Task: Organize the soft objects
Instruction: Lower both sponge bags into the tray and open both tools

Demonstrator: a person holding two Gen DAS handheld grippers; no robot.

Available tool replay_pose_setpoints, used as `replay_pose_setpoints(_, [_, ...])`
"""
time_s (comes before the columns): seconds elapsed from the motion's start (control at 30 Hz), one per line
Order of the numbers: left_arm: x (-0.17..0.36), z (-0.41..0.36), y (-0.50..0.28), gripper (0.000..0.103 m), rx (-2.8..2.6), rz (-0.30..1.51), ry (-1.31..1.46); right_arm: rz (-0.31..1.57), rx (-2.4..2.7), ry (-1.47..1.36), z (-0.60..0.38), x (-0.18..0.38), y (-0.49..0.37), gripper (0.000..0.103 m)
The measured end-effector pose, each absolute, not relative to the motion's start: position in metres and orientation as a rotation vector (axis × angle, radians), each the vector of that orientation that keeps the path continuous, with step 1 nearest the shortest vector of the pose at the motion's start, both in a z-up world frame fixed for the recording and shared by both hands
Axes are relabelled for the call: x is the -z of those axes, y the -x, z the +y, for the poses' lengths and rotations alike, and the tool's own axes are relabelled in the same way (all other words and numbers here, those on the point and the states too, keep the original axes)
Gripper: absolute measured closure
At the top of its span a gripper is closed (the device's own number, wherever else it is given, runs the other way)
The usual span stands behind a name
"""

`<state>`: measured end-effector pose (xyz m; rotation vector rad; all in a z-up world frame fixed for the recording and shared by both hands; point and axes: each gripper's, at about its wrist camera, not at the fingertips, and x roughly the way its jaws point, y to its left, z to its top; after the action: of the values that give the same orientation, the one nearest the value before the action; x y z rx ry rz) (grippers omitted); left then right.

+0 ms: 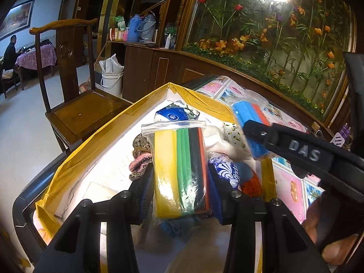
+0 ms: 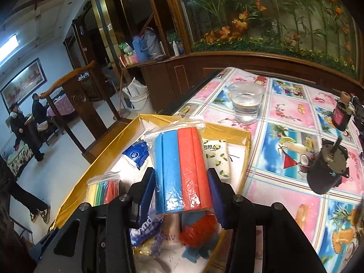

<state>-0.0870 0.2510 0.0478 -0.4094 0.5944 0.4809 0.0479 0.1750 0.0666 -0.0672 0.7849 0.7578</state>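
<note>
1. Left gripper (image 1: 180, 177) is clamped on a striped bag (image 1: 179, 170), frame centre, above the box (image 1: 95, 136).
2. Right gripper (image 2: 180, 182) pinches a blue-red bag (image 2: 182, 170), frame centre, over the same box.
3. A water cup (image 2: 246, 104) stands upper right on the tablecloth (image 2: 284, 195).

Multicolour bag (image 1: 179, 170): I've got a clear zip bag of yellow, green, black and red foam sheets, upright, over the box's middle.
Blue-red bag (image 2: 183, 168): I see blue and orange-red foam sheets, zip bag upright, above the box's right edge.
Box (image 1: 91, 136): gold-rimmed, white inside, holding tissue packs and knitwear.
</note>
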Motion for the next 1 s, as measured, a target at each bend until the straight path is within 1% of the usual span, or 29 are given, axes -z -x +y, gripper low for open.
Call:
replay_pose_setpoints(0.57, [-0.042, 0.254, 0.078, 0.061, -0.489, 0.617, 0.412, 0.911, -0.791, 0.102, 0.195, -0.039, -0.065, 0.053])
replay_pose_setpoints(1.0, [-0.041, 0.254, 0.076, 0.059, -0.501, 0.639, 0.418, 0.938, -0.797, 0.120, 0.198, -0.032, -0.062, 0.053])
